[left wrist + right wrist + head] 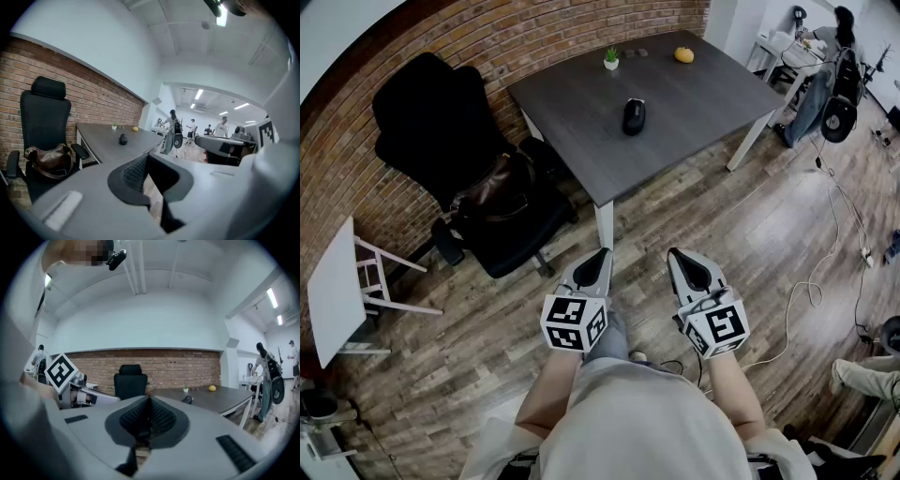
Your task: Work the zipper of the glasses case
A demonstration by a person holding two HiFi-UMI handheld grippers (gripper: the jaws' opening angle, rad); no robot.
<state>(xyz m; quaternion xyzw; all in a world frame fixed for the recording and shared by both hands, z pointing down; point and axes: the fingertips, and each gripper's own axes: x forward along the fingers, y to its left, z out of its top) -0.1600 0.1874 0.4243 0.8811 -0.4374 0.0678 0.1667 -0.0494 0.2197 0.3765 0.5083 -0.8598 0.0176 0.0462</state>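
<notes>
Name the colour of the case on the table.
Black. The case shows best in the head view.

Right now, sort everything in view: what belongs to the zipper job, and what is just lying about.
For the job:
- glasses case, on the grey table
- left tool and right tool, both shut, empty

Lying about:
- potted plant
- yellow fruit
- office chair with brown bag

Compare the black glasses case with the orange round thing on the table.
The glasses case is black and elongated; the orange thing is round and smaller. The glasses case lies mid-table; the orange thing sits near the far edge. Both rest on the grey table, untouched.
</notes>
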